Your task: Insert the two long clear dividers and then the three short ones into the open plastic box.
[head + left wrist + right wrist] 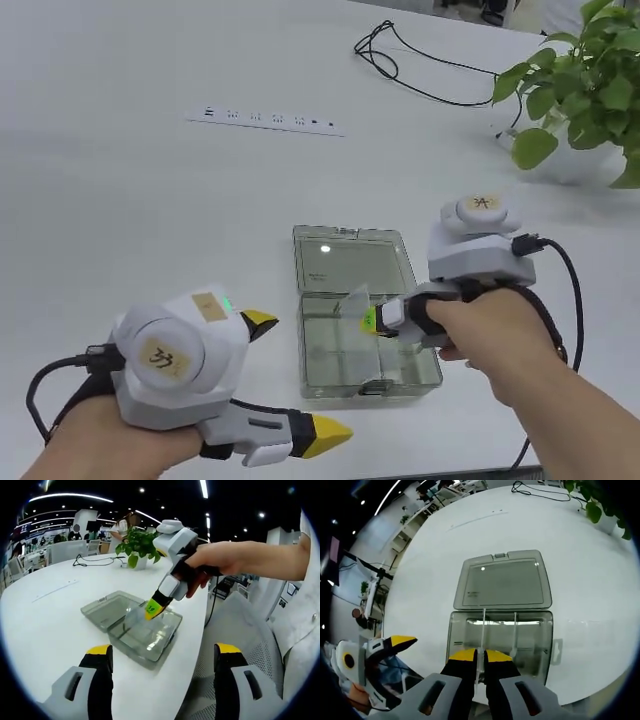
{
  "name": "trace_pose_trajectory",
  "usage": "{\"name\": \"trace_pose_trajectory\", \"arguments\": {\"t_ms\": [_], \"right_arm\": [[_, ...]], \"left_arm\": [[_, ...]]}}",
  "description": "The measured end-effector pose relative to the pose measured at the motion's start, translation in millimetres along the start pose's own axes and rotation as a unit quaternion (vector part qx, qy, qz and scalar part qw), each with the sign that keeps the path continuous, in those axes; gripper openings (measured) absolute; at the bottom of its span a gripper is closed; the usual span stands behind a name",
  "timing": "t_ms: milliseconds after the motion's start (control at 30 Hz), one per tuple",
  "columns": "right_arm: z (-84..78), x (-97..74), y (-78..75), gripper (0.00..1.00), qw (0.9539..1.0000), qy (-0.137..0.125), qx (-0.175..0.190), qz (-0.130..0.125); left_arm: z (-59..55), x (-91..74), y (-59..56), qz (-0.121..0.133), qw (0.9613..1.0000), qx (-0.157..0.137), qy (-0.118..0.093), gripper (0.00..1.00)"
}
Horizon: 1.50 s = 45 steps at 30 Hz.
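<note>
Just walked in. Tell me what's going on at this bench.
A person works at a white table with a gripper in each hand. The right gripper is shut on a clear divider, held on edge and reaching into the open plastic box, whose lid lies flat on the table. Another divider stands in the box beside it. The left gripper is open and holds nothing, off to the box's left.

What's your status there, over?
Left gripper open, holding nothing. Right gripper shut on thin clear plastic divider over open clear plastic box. Nothing blocking.
</note>
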State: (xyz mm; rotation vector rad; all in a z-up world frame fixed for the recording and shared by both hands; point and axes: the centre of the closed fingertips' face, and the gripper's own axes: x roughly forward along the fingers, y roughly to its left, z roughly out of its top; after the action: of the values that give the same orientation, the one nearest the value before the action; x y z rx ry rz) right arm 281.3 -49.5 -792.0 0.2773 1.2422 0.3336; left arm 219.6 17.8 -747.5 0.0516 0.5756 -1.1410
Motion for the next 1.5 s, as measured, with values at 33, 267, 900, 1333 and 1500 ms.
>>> {"name": "trace_pose_trajectory", "arguments": {"t_ms": [33,267,900,1333,1500], "right_arm": [[-0.1,0.4,0.0,0.06,1.0000,0.000,0.000,-0.001],[0.1,1.3,-0.1,0.06,0.9999,-0.002,-0.009,-0.004],[-3.7,9.6,7.2,0.07,0.9952,0.016,-0.094,-0.022],[2.3,3.2,7.3,0.06,0.9953,0.015,-0.094,-0.020],[1.8,3.0,4.6,0.06,0.9949,0.015,-0.097,-0.024]], "left_arm": [[-0.1,0.0,0.1,0.000,1.0000,0.000,0.000,0.84],[-2.1,0.2,1.9,0.001,1.0000,-0.006,0.001,0.84],[-3.3,2.9,0.1,0.001,1.0000,-0.009,0.004,0.83],[-5.3,2.5,2.2,0.005,0.9998,-0.017,0.005,0.82],[-5.7,3.7,2.9,0.005,0.9998,-0.016,0.008,0.82]]}}
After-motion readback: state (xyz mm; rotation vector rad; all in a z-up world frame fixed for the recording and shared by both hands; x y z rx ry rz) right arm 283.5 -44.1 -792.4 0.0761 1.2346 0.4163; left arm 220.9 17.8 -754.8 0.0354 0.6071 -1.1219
